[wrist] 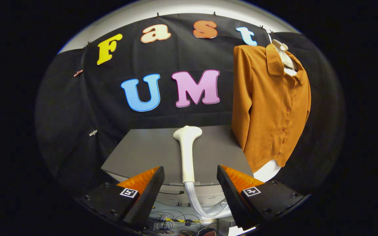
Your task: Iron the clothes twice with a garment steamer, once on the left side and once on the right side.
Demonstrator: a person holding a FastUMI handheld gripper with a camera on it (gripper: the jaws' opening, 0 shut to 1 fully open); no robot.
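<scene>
An orange shirt (269, 105) hangs against the booth wall beyond and to the right of the fingers, buttons facing out, apparently for steaming. On the grey table (143, 154) the steamer head (187, 147) lies handle-first toward the gripper (190, 183), whose fingers are spread empty either side of the handle.

Steamer head (187, 144) on table (136, 154) (shirt (267, 105) hanging right, beyond).

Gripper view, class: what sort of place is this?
Probably a staged test booth: black cloth wall, shirt hung on it, steamer head lying on a grey table. The open gripper straddles its handle.
</scene>
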